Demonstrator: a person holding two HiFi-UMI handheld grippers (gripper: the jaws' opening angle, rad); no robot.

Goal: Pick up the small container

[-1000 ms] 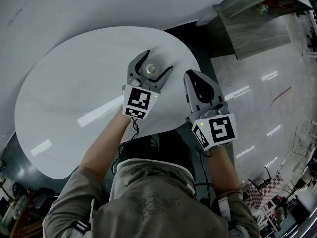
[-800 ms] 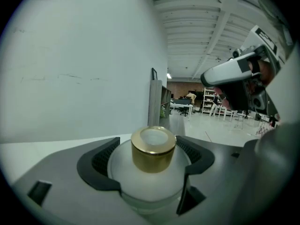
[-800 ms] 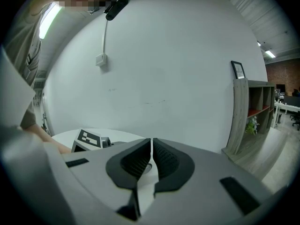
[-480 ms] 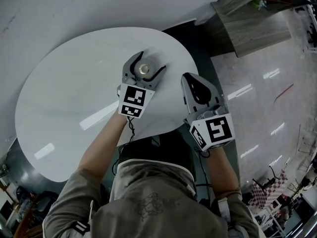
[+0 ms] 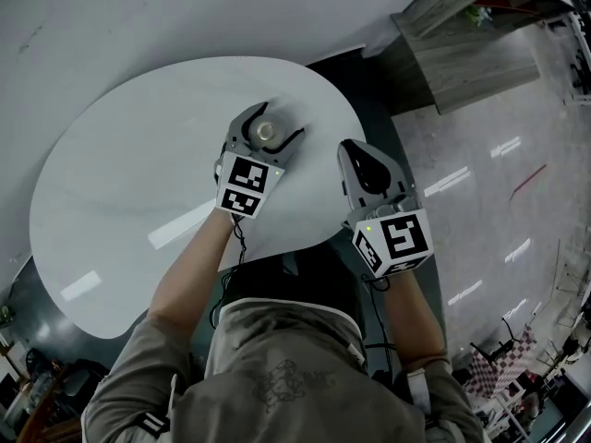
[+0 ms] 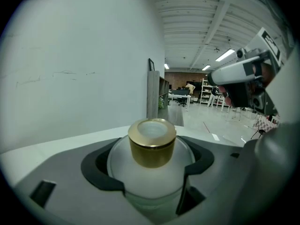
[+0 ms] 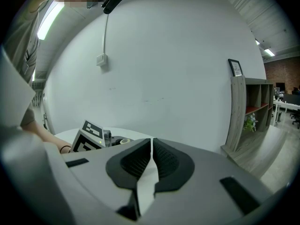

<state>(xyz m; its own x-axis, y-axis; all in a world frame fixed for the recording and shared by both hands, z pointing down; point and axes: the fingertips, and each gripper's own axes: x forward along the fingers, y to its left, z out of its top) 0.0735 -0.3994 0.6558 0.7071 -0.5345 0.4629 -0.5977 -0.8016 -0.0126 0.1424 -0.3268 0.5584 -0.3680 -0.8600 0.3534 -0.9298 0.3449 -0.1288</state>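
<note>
The small container (image 5: 266,131) is a frosted white jar with a gold cap, standing near the far right edge of the round white table (image 5: 120,183). My left gripper (image 5: 280,122) is around it, and in the left gripper view the black pads (image 6: 101,165) press on both sides of the container (image 6: 151,170). My right gripper (image 5: 356,151) hovers over the table's right edge, to the right of the container and nearer to me, shut with nothing in it. The right gripper (image 7: 151,146) shows its jaws closed together, with the left gripper's marker cube (image 7: 89,137) beyond.
A white wall lies just behind the table. A wooden shelf unit (image 5: 480,44) stands at the far right, also seen as the shelf unit (image 7: 248,111) in the right gripper view. Glossy floor (image 5: 480,201) stretches to the right of the table's edge.
The left gripper's jaws have narrowed from wide open to closed against the container. Both grippers drifted slightly left. The container stayed on the table.
</note>
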